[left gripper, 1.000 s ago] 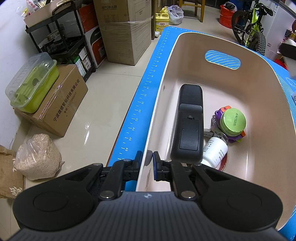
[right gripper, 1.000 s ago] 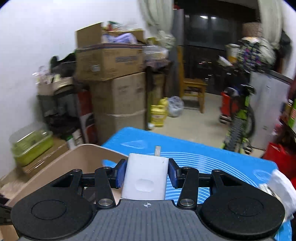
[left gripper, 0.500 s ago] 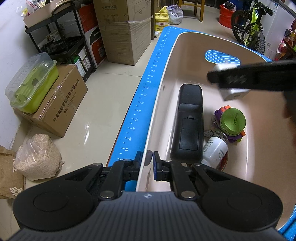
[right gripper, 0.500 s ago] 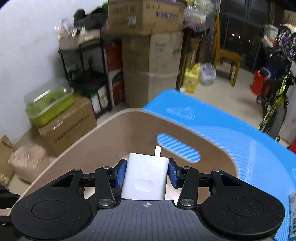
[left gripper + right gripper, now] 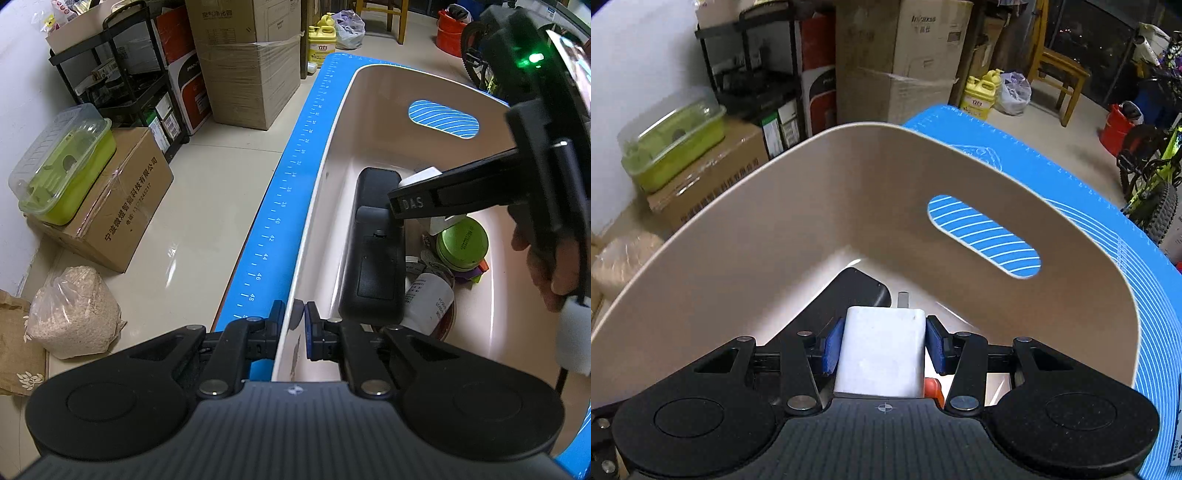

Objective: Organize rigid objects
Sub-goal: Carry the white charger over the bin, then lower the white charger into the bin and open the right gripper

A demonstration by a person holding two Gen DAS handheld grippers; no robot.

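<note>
Right wrist view shows your right claw [image 5: 884, 349] gripping the white charger [image 5: 881, 356] inside the bin [image 5: 757, 229], unreleased; your left claw [image 5: 294, 319] pinches its rim; remote [image 5: 376, 254], tin, bottle already inside.

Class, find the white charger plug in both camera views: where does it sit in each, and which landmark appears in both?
Left wrist view: white charger at centre right, mostly hidden behind the right tongs, above the bin's contents.
Right wrist view: white charger at bottom centre, clamped between blue pads.
Shared landmark: the bin's oval handle cutout.
</note>
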